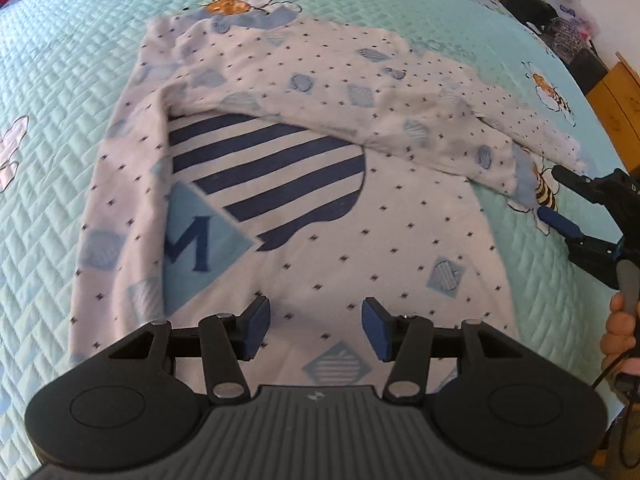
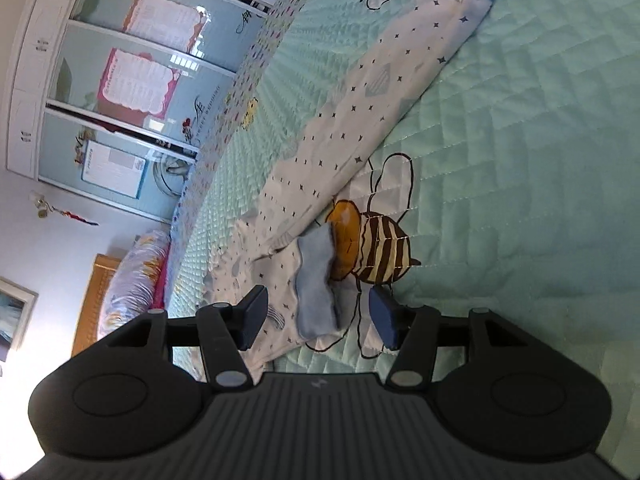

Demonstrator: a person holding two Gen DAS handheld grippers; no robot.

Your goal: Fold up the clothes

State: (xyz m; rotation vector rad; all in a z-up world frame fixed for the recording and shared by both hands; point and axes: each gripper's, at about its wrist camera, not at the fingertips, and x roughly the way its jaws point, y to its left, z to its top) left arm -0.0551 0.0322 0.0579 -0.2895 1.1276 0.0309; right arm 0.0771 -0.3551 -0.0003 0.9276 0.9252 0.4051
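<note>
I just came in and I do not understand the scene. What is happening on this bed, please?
A person is folding a white patterned shirt spread on a quilted bedspread, with a handheld gripper in each hand. One sleeve already lies across the chest. The left gripper hovers open above the hem. The right gripper, also open, sits at the light blue cuff, not closed on it.

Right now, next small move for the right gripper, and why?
Probably ease the right gripper forward and close on the blue sleeve cuff. Its jaws are open with the cuff lying between them, and that sleeve still trails off the shirt onto the quilt.
</note>
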